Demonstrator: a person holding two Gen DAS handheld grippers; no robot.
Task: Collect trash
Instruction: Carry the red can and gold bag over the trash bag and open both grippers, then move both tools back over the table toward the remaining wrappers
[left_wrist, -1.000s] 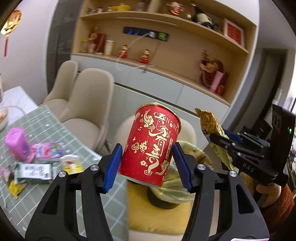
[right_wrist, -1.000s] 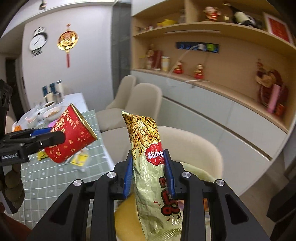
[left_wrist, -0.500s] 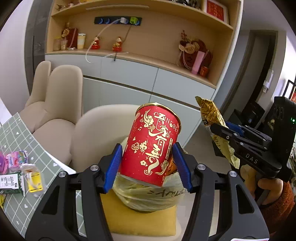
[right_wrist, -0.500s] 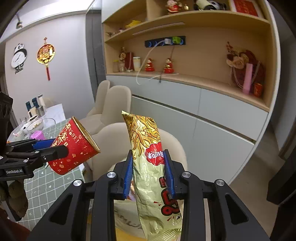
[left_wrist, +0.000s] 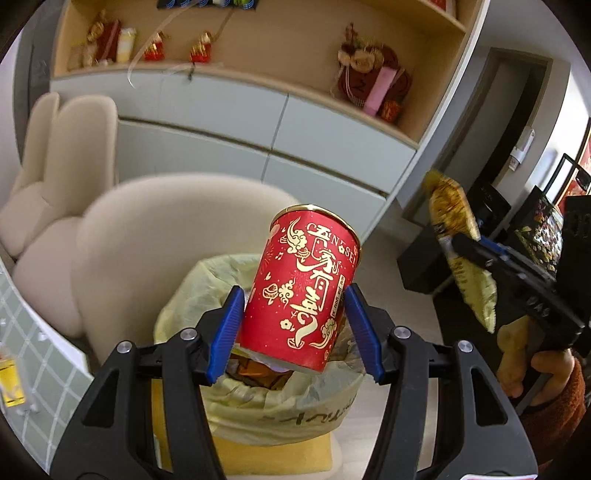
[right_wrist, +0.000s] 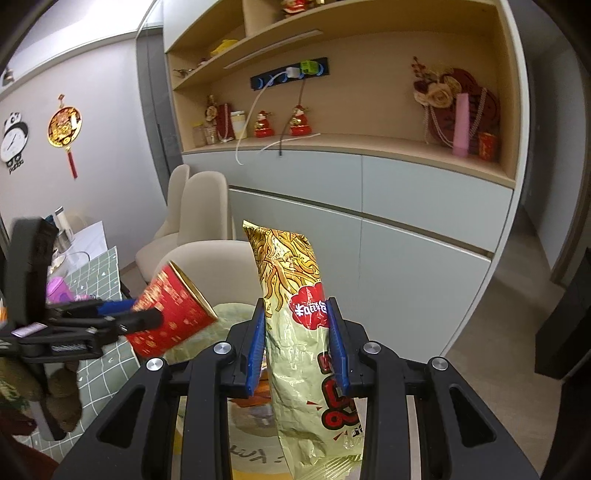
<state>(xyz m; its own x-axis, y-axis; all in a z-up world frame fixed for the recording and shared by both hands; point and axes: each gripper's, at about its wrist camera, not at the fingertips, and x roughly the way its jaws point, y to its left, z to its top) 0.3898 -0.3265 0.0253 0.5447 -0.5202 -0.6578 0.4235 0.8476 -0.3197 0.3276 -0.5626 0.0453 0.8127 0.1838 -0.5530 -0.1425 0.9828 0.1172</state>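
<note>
Gripping a red paper cup (left_wrist: 303, 291) between the blue pads of the left gripper (left_wrist: 295, 328), clenched on its lower wall and keeping it tilted, mouth leaning toward one o'clock, directly over the open mouth of the yellow-lined trash bin (left_wrist: 258, 391) — judged as lining up for a drop. Pinching a gold snack bag (right_wrist: 295, 321) in the right gripper (right_wrist: 297, 343), squeezed at the waist so that the bag is standing nearly upright, sealed top toward twelve o'clock, hanging just above the same bin liner (right_wrist: 207, 321); in the left wrist view showing at three o'clock, just beside the cup and apart from it. Holding both pieces high and clear of the rim, probably to avoid snagging the loose plastic. Showing gold calligraphy, clouds and a gold lip on the cup, its paper wall looking light and undented. Showing noodle print, a red cloud badge and crinkled foil on the bag, slack and seemingly empty. Sitting on a yellow cushion (left_wrist: 236, 458) in front of a cream chair (left_wrist: 155, 229), the bin already carrying wrappers inside; more litter lying on the green checked table (right_wrist: 99, 273) at nine o'clock.
</note>
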